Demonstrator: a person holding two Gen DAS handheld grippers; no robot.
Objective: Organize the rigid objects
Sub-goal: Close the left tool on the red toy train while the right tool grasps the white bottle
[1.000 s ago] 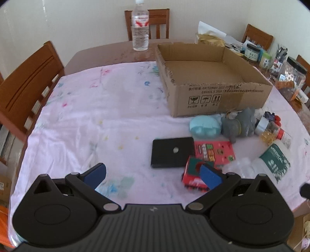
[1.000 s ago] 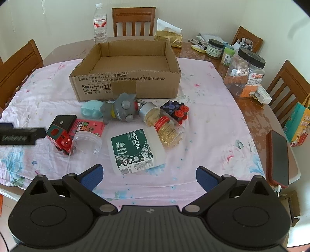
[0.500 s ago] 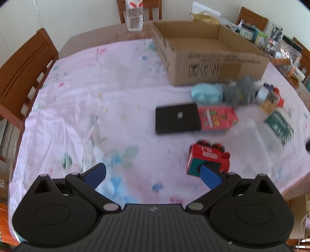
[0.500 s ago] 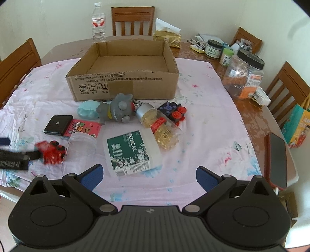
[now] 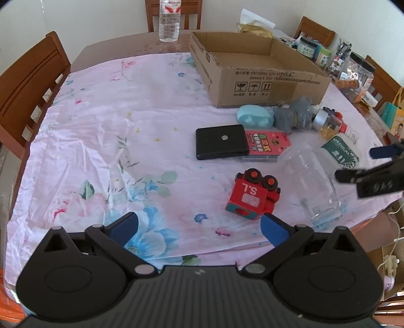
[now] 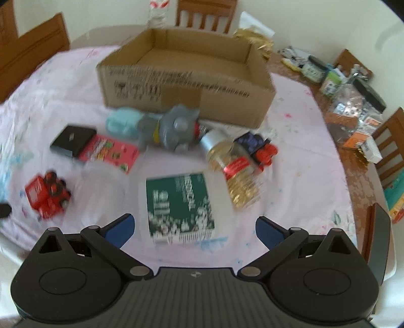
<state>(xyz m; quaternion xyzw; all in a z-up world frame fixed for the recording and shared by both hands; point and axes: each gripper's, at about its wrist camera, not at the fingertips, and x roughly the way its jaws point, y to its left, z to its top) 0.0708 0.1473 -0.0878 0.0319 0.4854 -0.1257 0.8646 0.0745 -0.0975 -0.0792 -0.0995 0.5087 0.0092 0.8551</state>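
Observation:
An open cardboard box (image 5: 255, 73) stands at the back of the table, also in the right wrist view (image 6: 186, 75). In front of it lie a red toy train (image 5: 252, 194), a black flat case (image 5: 221, 145), a pink card pack (image 5: 267, 145), a clear jar (image 5: 310, 186), a green-labelled medical bottle (image 6: 181, 209), a grey toy (image 6: 174, 128), a pale blue toy (image 5: 255, 118), a pill bottle (image 6: 234, 171) and a dark toy train (image 6: 255, 146). My left gripper (image 5: 199, 227) is open and empty, just short of the red train. My right gripper (image 6: 194, 227) is open and empty over the medical bottle.
A water bottle (image 5: 169, 20) stands behind the box. Jars and clutter (image 5: 353, 70) crowd the table's right side. Wooden chairs (image 5: 27, 83) ring the table. A phone (image 6: 378, 242) lies near the right edge. The pink cloth's left half (image 5: 101, 126) holds nothing.
My left gripper pulled back and let go of the red train, which now lies on the cloth nearer the front. My right gripper moved forward and lower toward the medical bottle; its view is blurred.

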